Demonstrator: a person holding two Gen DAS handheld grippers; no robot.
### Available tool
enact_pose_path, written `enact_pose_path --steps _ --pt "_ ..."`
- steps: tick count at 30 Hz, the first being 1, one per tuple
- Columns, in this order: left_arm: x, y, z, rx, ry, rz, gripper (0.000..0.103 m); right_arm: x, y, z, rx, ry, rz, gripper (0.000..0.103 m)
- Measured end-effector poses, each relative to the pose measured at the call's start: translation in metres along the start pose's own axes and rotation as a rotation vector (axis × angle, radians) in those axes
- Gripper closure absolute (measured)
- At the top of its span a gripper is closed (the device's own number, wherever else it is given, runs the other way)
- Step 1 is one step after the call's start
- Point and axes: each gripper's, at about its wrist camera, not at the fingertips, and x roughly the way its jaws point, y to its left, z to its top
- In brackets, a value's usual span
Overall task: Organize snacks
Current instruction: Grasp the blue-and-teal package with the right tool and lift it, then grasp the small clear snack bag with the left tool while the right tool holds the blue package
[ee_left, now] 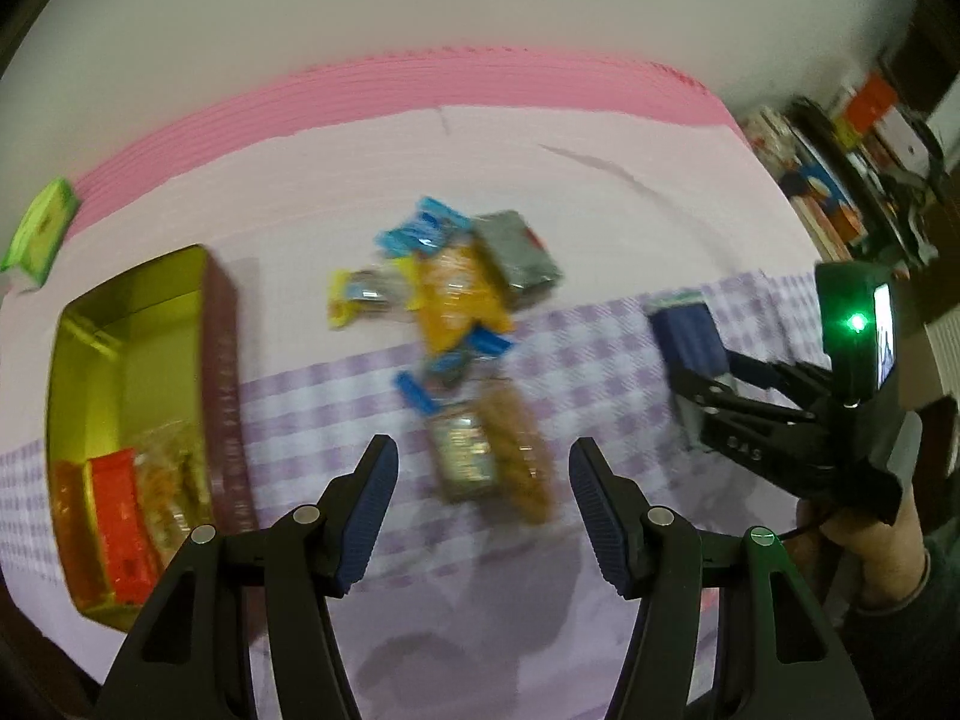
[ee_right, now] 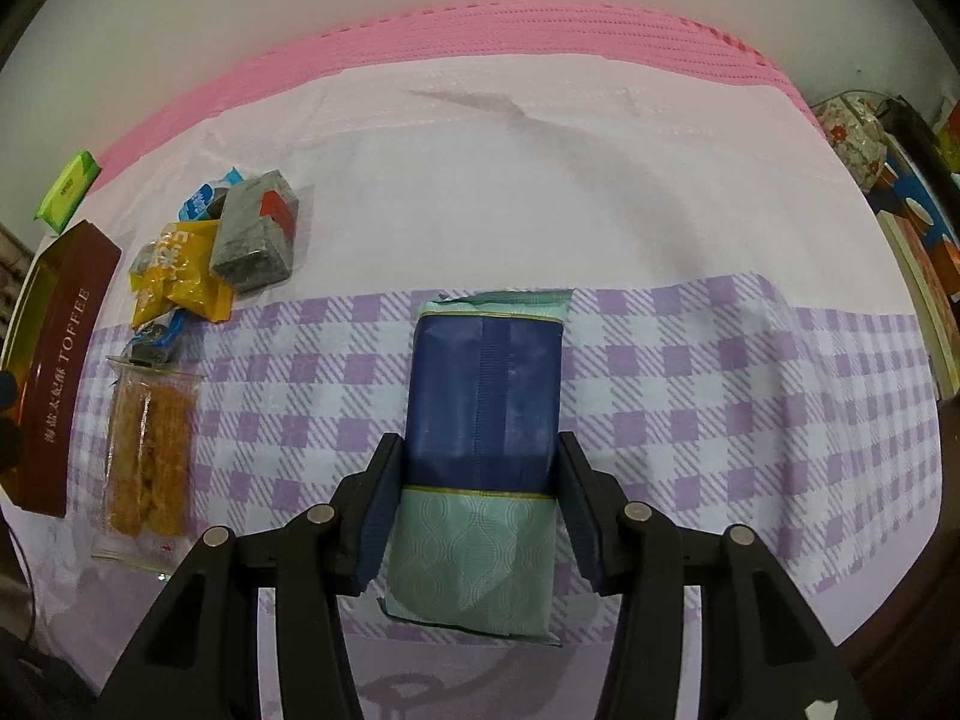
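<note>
The right gripper (ee_right: 477, 510) clasped the blue-and-teal packet (ee_right: 483, 414) squarely at mid-length; the left gripper (ee_left: 483, 510) hung wide and empty above the fried-snack pack (ee_left: 498, 450). A clean finish would carry the packet level toward the toffee tin (ee_left: 150, 420) at nine o'clock, clearing the snack pile (ee_left: 456, 276).

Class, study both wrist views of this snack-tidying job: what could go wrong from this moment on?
1. The right gripper clamps the blue and teal packet by its sides only; the soft wrapper could slip or crumple when lifted.
2. The tin already holds snacks at one end, so the long packet may not lie flat.
3. The left gripper, open above the heaped snacks, could nudge several at once.
</note>
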Motion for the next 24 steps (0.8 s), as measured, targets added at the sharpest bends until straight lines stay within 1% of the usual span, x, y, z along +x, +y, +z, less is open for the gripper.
enact_pose_path --steps 3,5,10,11,15,18,22,24 --pt "0.011 -0.013 -0.001 0.007 0.031 0.002 0.043 -0.006 -0.012 -0.002 0.009 0.003 0.021 0.056" --pt "0.020 -0.018 0.000 -0.002 0.051 -0.009 0.044 -0.005 -0.019 0.001 0.013 0.006 0.032 0.056" --pt "0.038 -0.025 -0.001 -0.021 0.086 -0.015 0.048 -0.008 -0.017 0.001 0.034 0.015 0.056 0.056" --pt "0.041 -0.027 -0.001 -0.018 0.091 -0.019 0.050 -0.009 -0.019 0.001 0.041 0.019 0.059 0.056" --pt "0.056 -0.038 -0.004 0.009 0.123 -0.009 0.051 -0.006 -0.033 0.008 0.071 0.026 0.078 0.056" --pt "0.065 -0.039 -0.007 0.003 0.150 -0.017 0.053 -0.007 -0.038 0.010 0.092 0.027 0.089 0.056" --pt "0.075 -0.038 -0.008 0.006 0.169 0.015 0.055 -0.006 -0.041 0.012 0.094 0.029 0.091 0.056" --pt "0.077 -0.038 -0.005 0.003 0.171 0.018 0.055 -0.006 -0.041 0.012 0.096 0.029 0.092 0.056"
